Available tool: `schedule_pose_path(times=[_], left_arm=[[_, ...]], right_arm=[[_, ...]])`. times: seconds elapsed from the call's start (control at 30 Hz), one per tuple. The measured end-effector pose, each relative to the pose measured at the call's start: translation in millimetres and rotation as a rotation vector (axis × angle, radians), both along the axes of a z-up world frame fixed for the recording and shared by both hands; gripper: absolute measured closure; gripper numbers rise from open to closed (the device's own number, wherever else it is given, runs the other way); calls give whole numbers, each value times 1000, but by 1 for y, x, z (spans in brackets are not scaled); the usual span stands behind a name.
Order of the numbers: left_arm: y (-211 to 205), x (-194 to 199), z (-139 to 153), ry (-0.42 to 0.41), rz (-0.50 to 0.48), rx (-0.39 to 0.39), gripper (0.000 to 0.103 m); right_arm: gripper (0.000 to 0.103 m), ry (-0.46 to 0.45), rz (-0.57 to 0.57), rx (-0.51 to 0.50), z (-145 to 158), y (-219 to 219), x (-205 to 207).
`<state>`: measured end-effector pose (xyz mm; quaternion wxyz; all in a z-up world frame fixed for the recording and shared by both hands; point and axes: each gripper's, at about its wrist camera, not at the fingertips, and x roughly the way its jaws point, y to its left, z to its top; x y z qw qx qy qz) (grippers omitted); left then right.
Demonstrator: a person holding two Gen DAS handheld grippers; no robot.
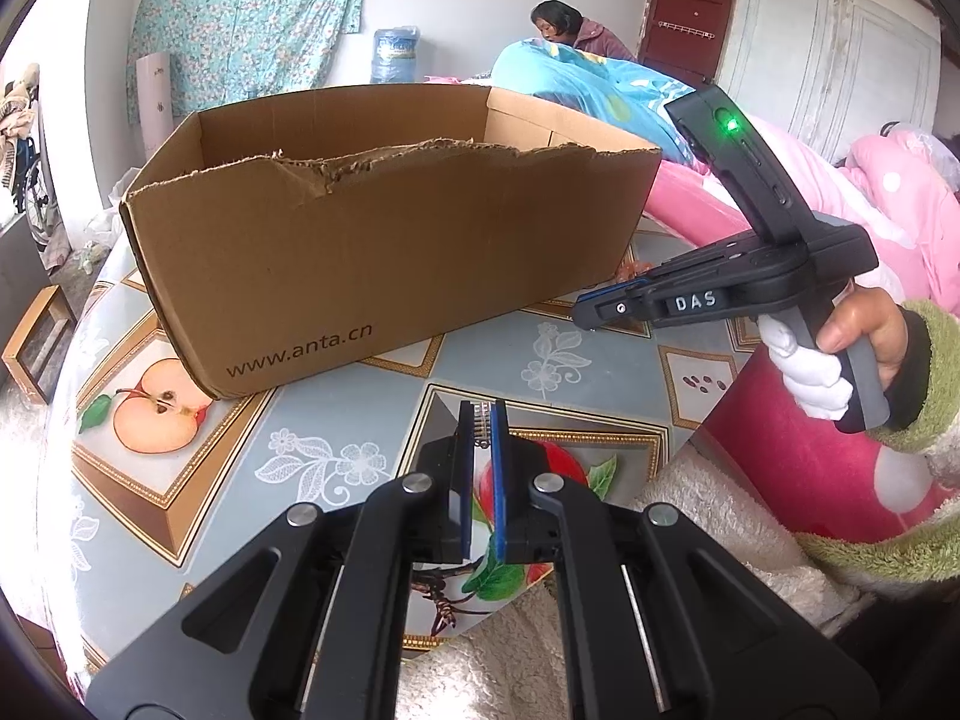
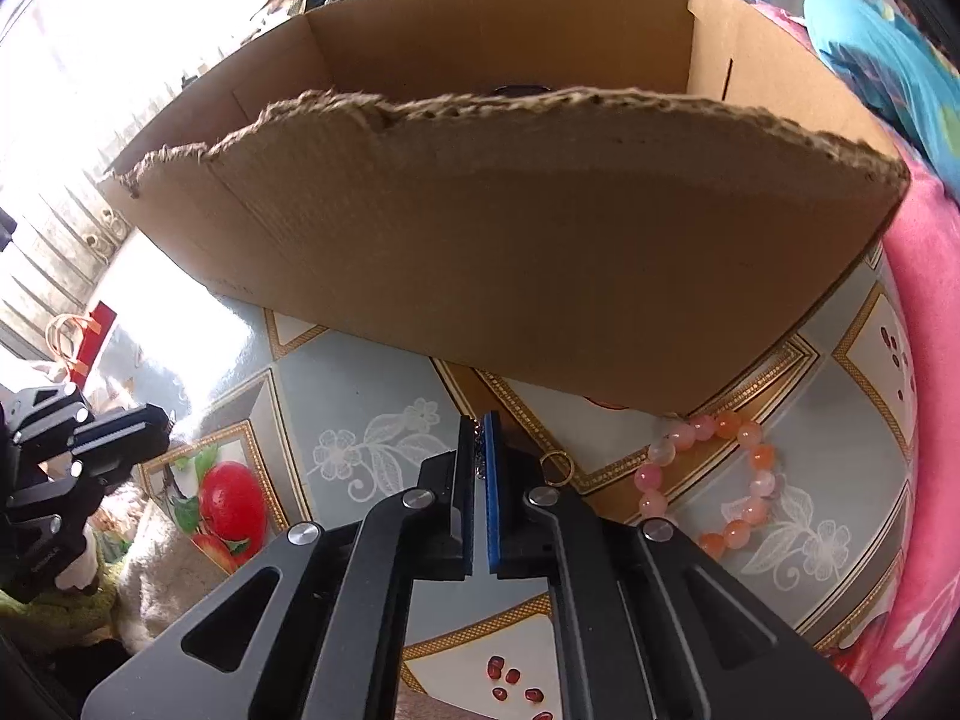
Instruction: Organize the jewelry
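Table under a fruit-and-flower print cloth, seen from both wrists. On it, well back from the near edge, an open cardboard box, near wall torn ragged along its top; inside hidden but for a dark shape just past the torn edge, too little showing to name. Behind the table, bedding in pink and blue, with a person bent over it at the far side.

Left gripper low over the cloth in front of the box, jaws nearly together, a short beaded chain pinched between the blue pads. Right gripper close to the box's near wall, tilted steeply down, jaws nearly together on a thin metal chain hanging between the pads. Hand in a white glove and green sleeve around its grip.

Bracelet of pink and orange beads flat on the cloth, right of the right gripper, its top beads just beside the box's base. Small gold ring on the cloth between bracelet and gripper, near the right finger.
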<state>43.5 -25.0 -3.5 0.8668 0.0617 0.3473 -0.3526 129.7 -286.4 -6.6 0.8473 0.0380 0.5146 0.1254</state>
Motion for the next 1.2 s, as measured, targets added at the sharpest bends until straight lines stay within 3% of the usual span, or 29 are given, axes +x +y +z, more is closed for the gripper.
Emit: schedule_pose_path(times=[0.17, 0.5, 0.67, 0.9, 1.0, 1.2], left_arm=[[1, -1, 2, -8, -5, -5, 99], [2, -12, 16, -36, 0, -21, 99], [5, -22, 55, -129, -40, -85, 99], [-7, 10, 107, -192, -73, -122, 99], [-18, 44, 116, -157, -82, -86, 99], [-46, 133, 111, 47, -80, 25, 99]], right_arm=[[100, -23, -45, 119, 19, -17, -9], [100, -111, -40, 184, 71, -23, -42], [100, -227, 8, 208, 115, -22, -60], [100, -345, 58, 193, 155, 1, -21], [100, -309, 48, 191, 153, -1, 6], [100, -190, 36, 157, 120, -8, 50]])
